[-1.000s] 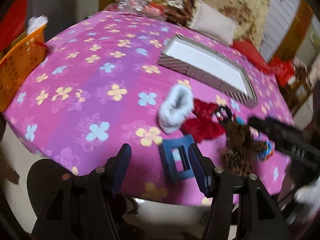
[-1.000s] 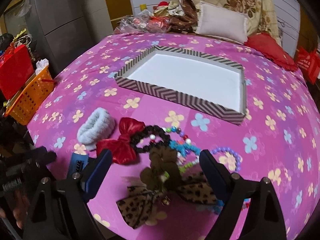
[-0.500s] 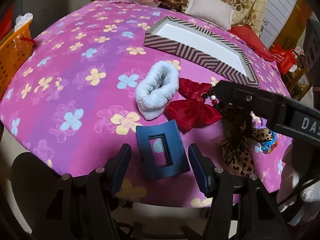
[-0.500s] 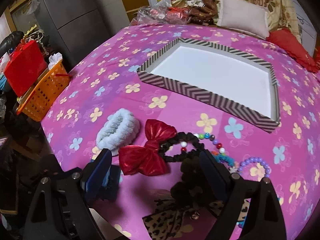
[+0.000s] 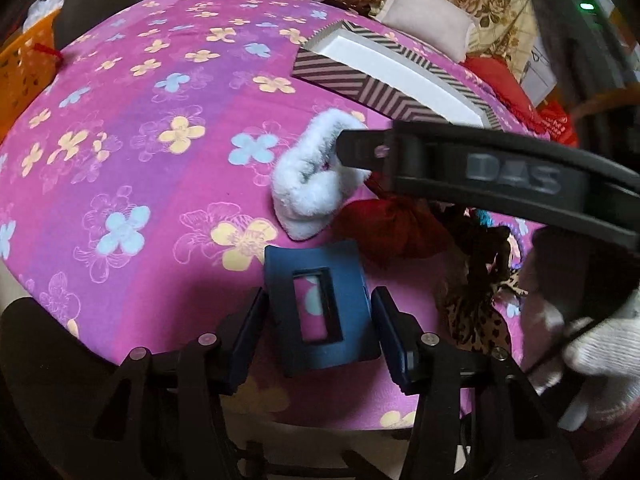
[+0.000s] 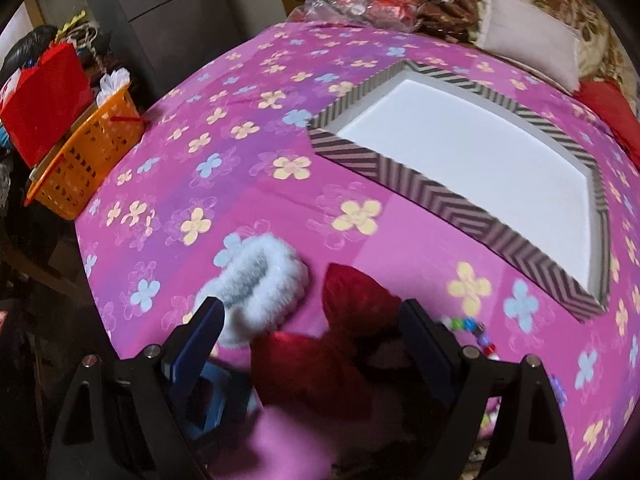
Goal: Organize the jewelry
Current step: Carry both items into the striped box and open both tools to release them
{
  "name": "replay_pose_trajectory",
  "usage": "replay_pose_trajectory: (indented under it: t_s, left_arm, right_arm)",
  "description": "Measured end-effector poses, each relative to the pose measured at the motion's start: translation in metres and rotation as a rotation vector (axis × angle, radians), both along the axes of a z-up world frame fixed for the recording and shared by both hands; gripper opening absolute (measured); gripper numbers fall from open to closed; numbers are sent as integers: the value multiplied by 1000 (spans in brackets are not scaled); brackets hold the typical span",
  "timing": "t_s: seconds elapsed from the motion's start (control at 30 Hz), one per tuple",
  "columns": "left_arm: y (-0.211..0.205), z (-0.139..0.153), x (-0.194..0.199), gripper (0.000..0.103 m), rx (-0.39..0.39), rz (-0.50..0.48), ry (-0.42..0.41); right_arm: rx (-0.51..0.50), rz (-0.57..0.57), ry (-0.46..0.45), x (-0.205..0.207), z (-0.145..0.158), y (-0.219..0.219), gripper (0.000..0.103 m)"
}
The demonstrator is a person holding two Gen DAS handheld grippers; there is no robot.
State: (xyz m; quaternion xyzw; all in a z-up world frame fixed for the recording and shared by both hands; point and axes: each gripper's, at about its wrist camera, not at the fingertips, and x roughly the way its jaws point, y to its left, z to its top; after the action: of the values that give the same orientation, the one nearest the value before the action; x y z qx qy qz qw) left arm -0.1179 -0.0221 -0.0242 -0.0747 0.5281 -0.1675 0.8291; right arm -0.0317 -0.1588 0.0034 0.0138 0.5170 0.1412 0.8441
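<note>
While your chevron box [image 6: 460, 216] holds nothing, every accessory awaits: left gripper [image 5: 320, 320], closing, brackets the blue claw clip [image 5: 324, 308] ungripped; right gripper [image 6: 312, 332], closing, straddles the red bow [image 6: 340, 320].

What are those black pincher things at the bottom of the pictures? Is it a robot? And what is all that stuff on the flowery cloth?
No robot: a person in white gloves holds one pair of tongs in each hand, each with a camera looking along it. One picture is from the left tongs, one from the right tongs. On the pink cloth lie a blue hair clip, a fluffy white scrunchie, a red bow, beads and a striped box. Both tongs have just been closing. The clip sits between the left ones, the bow between the right ones, but nothing is squeezed yet.
</note>
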Motion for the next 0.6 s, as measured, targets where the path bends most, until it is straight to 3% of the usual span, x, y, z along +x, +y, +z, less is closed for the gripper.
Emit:
replay_pose_trajectory:
  t_s: [0.1, 0.2, 0.4, 0.6]
  left_arm:
    - [5, 3, 1, 58, 5, 0, -15]
    - [10, 7, 3, 57, 20, 5, -32]
    - [19, 13, 14, 57, 23, 29, -35]
    - [19, 24, 35, 57, 27, 22, -67]
  right_arm:
    - [2, 35, 27, 10, -9, 10, 59]
    - [31, 68, 58, 17, -20, 16, 25]
    - [72, 78, 10, 19, -8, 12, 18]
    - [116, 9, -26, 38, 8, -13, 18]
